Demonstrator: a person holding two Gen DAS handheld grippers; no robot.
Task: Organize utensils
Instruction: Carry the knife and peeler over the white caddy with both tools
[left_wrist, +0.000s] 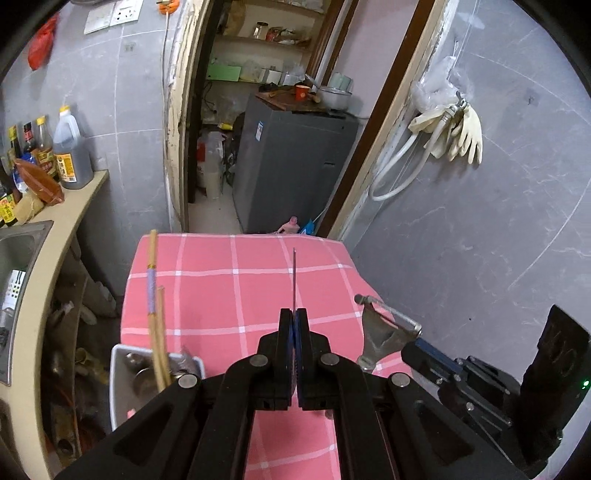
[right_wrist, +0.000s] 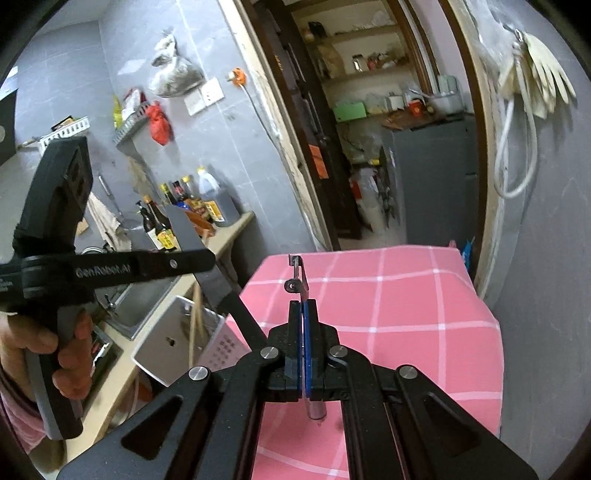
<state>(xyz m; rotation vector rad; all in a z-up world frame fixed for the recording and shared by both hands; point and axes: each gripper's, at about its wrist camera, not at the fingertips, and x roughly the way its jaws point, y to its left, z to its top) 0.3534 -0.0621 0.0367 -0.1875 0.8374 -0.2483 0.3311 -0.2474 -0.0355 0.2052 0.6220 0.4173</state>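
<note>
Left gripper (left_wrist: 294, 317) clenched on dark-bladed knife (right_wrist: 207, 254), right gripper (right_wrist: 303, 310) grasping metal peeler (left_wrist: 382, 332)

Walls (left_wrist: 480, 221): large grey tiles with pale veining. A worktop (left_wrist: 236, 295) under a pink checked cloth stands in the near middle. To the left, a beige counter (left_wrist: 74, 206) holds a steel sink (left_wrist: 18, 251) and a row of dark sauce bottles (left_wrist: 70, 147). Far centre, a doorway with a worn pale frame (left_wrist: 177, 110) opens onto a storeroom: wooden shelves (left_wrist: 266, 40) with jars, and a grey cabinet (left_wrist: 291, 166) topped with a red cup (left_wrist: 302, 91) and a metal bowl (left_wrist: 334, 96). On the right wall hang cream rubber gloves (left_wrist: 458, 133) and a looped white hose (left_wrist: 399, 173). Upper left: white wall sockets (left_wrist: 114, 14) and a red bag (left_wrist: 42, 42).
</note>
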